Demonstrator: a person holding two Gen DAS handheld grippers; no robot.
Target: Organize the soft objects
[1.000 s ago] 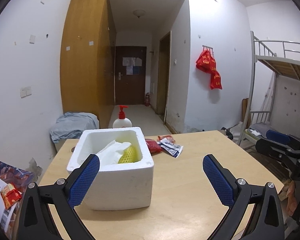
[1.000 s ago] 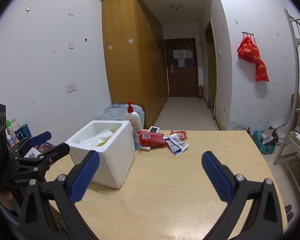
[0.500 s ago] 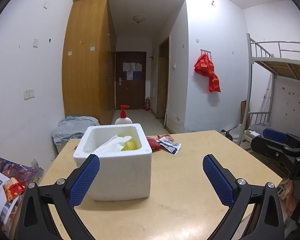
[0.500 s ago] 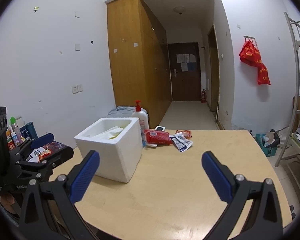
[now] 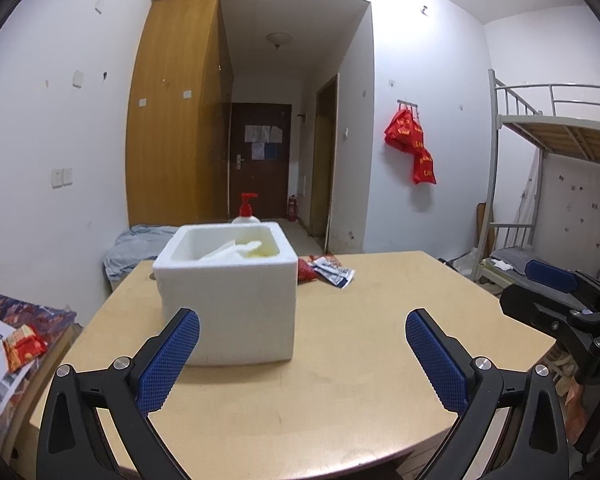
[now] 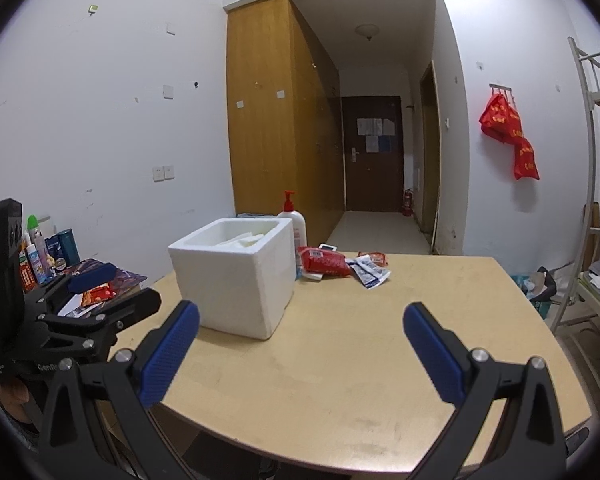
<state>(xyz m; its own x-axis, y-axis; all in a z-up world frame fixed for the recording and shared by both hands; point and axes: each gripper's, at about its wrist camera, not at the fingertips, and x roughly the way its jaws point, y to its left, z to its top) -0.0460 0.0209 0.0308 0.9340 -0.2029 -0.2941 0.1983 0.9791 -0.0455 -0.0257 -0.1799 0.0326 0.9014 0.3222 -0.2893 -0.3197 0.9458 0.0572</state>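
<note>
White foam box (image 5: 228, 296) hides most of its pale contents; both left tongs (image 5: 302, 354) and right tongs (image 6: 300, 350) hover apart, empty, above the wooden bench (image 6: 360, 360).

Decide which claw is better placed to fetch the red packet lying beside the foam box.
Right claw, probably: the red packet lies in plain view ahead of it, while the foam box stands between the left claw and the packet. Both are open.

place: dorm room | evidence: bunk bed (image 5: 556, 128), wardrobe (image 6: 276, 120), corridor door (image 6: 370, 152)
</note>
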